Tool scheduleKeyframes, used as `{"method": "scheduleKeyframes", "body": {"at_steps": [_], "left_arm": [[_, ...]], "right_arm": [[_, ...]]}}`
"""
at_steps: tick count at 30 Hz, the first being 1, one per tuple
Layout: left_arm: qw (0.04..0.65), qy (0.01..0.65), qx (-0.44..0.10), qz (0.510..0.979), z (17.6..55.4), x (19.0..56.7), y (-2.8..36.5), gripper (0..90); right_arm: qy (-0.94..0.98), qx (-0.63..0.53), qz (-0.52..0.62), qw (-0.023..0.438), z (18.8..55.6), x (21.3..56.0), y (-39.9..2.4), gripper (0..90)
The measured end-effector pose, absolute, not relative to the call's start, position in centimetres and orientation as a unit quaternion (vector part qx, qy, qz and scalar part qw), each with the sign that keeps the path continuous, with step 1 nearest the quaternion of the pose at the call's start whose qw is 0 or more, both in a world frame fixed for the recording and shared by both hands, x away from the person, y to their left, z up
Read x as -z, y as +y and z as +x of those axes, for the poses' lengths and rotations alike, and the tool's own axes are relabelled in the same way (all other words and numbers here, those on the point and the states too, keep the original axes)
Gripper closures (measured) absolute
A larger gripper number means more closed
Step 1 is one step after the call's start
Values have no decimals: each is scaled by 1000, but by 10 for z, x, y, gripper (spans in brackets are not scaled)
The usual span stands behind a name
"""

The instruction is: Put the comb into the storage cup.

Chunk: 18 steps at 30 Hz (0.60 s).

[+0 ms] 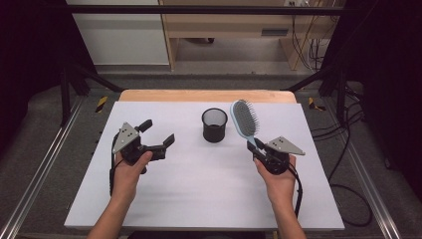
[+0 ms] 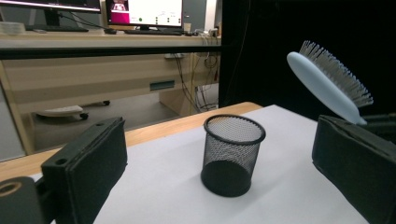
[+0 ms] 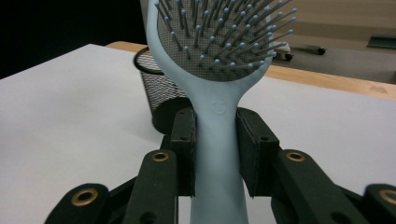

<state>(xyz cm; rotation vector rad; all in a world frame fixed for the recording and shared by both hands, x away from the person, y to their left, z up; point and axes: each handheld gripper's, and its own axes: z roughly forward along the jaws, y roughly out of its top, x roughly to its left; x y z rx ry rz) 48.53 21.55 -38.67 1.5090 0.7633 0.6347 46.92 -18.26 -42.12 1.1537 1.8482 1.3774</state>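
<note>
A person sits at a table covered with a white sheet [image 1: 199, 194], holding a black two-jaw gripper in each hand. The right gripper [image 1: 255, 147] is clenched on the handle of a pale blue plastic hairbrush with a grey bristle pad [image 1: 244, 119]. In the right gripper view both jaw pads press flat against the handle's sides, and the brush [image 3: 219, 93] rises from them with its bristles facing the camera. Seen from above, the brush head is lifted off the table, angled forward and a little towards the middle.

Just to the left of the brush head stands a small black wire-mesh pencil cup [image 1: 214, 125], upright and empty, near the centre of the table's far half. The brush and cup are near each other but apart.

The left gripper [image 1: 158, 137] hangs released, jaws spread wide, holding nothing, pointing across at the cup [image 2: 232, 155] (the left gripper view frames it squarely between the two open jaws).

The work in hand looks like carrying the brush to the cup. Standing it inside would likely call for turning it handle down above the rim, then lowering it; the light cup could tip, so the free gripper may need to steady it.
</note>
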Motion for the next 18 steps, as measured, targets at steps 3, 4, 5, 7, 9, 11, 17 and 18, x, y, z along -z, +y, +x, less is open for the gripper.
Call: {"method": "scheduleKeyframes", "body": {"at_steps": [3, 4, 5, 7, 9, 11, 17, 18], "left_arm": [[623, 336, -263, 655, 484, 389, 211, 33], [625, 335, -261, 655, 481, 389, 210, 33], [625, 332, -261, 656, 478, 390, 209, 33], [625, 329, -263, 657, 472, 390, 208, 33], [631, 333, -260, 650, 468, 389, 208, 32], [634, 335, -256, 649, 466, 388, 206, 31], [634, 328, -245, 656, 461, 387, 199, 23], [635, 329, -242, 656, 461, 387, 198, 23]], "right_arm": [[691, -517, 422, 279, 465, 420, -177, 695], [690, -519, 420, 278, 463, 420, -174, 695], [690, -521, 418, 278, 461, 419, -171, 695], [692, -526, 411, 275, 459, 418, -163, 695], [697, -527, 401, 275, 458, 417, -155, 695], [700, -530, 393, 273, 457, 418, -145, 695], [720, -529, 364, 263, 453, 422, -116, 695], [723, -528, 358, 263, 452, 423, -111, 695]]}}
